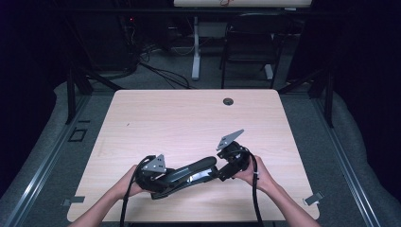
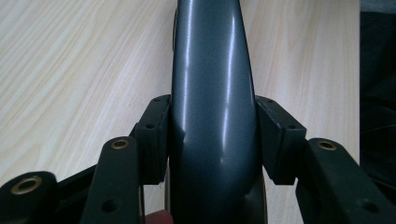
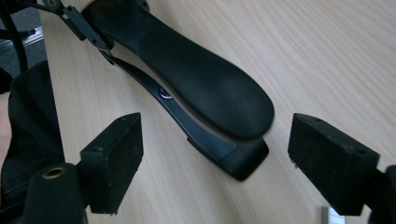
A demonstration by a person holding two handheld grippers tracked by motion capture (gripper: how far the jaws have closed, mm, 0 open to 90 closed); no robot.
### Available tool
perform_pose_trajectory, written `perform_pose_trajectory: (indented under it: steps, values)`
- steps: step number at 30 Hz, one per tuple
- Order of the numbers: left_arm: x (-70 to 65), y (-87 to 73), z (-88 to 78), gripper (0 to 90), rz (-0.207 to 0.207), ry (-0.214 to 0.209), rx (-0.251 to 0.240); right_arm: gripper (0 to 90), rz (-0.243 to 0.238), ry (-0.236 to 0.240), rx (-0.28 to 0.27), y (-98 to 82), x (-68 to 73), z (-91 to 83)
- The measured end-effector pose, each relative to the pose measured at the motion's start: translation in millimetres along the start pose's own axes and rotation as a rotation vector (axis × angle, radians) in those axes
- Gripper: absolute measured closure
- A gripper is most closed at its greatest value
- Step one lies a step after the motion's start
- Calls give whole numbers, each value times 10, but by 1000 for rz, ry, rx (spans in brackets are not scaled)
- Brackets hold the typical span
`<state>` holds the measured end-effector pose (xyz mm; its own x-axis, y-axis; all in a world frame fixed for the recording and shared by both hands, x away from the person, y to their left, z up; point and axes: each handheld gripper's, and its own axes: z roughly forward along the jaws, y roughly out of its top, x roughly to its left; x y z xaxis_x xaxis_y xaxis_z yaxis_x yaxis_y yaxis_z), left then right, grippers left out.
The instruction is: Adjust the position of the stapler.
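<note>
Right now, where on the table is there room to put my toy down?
The table is bare from its far edge and the hole down to the stapler. The near edge is crowded: both claws flank the stapler there.

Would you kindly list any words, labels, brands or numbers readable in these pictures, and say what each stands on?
None: no text can be read anywhere.
The dark stapler shows no brand or label.
The wooden table is plain wood grain.
The grey plates on the grippers bear no marking.
</note>
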<state>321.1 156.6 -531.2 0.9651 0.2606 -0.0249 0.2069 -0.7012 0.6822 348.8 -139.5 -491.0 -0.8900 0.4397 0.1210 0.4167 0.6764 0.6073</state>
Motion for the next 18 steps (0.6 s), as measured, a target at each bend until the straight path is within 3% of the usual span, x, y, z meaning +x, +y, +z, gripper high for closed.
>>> perform_pose_trajectory:
  steps: [6, 8, 11, 14, 18]
  values:
    - [42, 65, 50, 507, 39, -31, 9, 291, -27, -9, 3, 74, 44, 79]
    - [38, 70, 54, 506, 40, -28, 9, 341, -37, -38, 15, 86, 39, 99]
    - [-12, 91, 42, 502, 36, 7, 21, 350, -40, -33, 16, 82, 28, 96]
    - [-52, 72, -32, 453, -26, 39, 10, 353, -43, -41, 14, 72, 41, 94]
    - [-102, -72, -180, 413, -98, 94, 31, 359, -40, -44, -3, 53, 51, 99]
